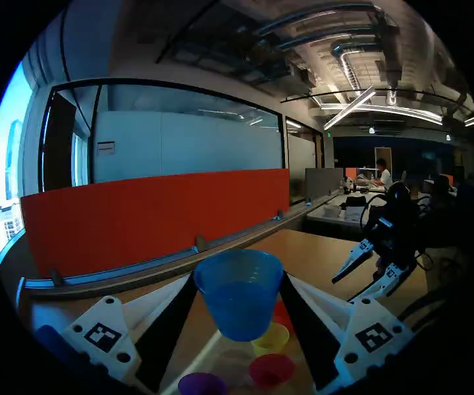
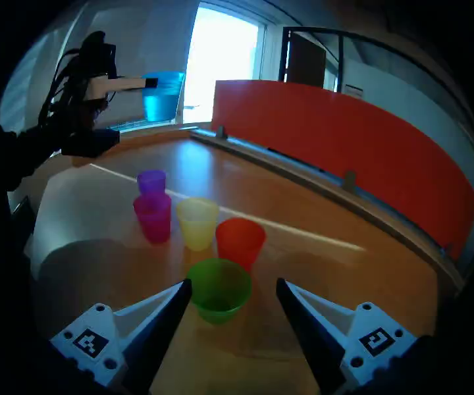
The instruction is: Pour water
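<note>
The left gripper (image 1: 237,282) pinches the blue cup (image 1: 239,309) by both sides. The cup is upright, well filled with water and lifted high above the desk (image 1: 316,253). Below it on the white mat (image 1: 227,359) stand the yellow cup (image 1: 271,337), pink cup (image 1: 270,368) and purple cup (image 1: 202,383), close together. The right gripper (image 2: 232,284) is spread around the green cup (image 2: 218,288), nearest the desk's near edge. One finger looks to touch its rim and the other is apart, so it has no grip. The red cup (image 2: 239,240) stands just behind. Which cup takes the water I cannot tell, though the green one seems likely. To pour well, carry the blue cup level, bring its lip low and just over the chosen rim, then tilt slowly. The empty cups look light and crowded, so a closed right gripper should steady the target. Squeezing the blue cup harder may make it slip.
</note>
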### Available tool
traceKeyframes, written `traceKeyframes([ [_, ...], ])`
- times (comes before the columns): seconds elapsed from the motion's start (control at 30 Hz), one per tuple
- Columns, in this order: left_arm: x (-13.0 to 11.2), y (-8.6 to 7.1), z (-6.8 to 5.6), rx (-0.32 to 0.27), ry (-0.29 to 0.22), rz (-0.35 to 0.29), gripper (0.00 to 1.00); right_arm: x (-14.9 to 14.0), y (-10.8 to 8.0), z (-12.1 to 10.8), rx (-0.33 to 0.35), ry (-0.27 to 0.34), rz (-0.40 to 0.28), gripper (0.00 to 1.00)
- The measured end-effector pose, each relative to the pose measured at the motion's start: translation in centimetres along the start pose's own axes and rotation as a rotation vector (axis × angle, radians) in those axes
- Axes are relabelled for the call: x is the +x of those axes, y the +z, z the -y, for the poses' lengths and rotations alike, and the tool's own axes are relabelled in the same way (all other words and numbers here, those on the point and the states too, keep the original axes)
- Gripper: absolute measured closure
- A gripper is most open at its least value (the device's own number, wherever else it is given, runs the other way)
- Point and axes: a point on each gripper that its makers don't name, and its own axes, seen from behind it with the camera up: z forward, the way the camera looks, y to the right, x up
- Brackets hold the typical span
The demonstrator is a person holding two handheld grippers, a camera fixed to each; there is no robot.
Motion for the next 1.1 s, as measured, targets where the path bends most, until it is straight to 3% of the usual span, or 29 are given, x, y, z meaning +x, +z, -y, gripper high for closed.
traceKeyframes([
  [0.57, 0.0, 0.0, -0.4, -0.008, -0.010, -0.006, 0.13, -3.0, 2.8, 1.7, 0.060, 0.010, 0.059, 0.01],
  [1.1, 0.0, -0.5, -0.7, -0.011, 0.000, 0.001, 0.12, -3.4, 5.5, 1.7, 0.051, 0.012, 0.040, 0.01],
])
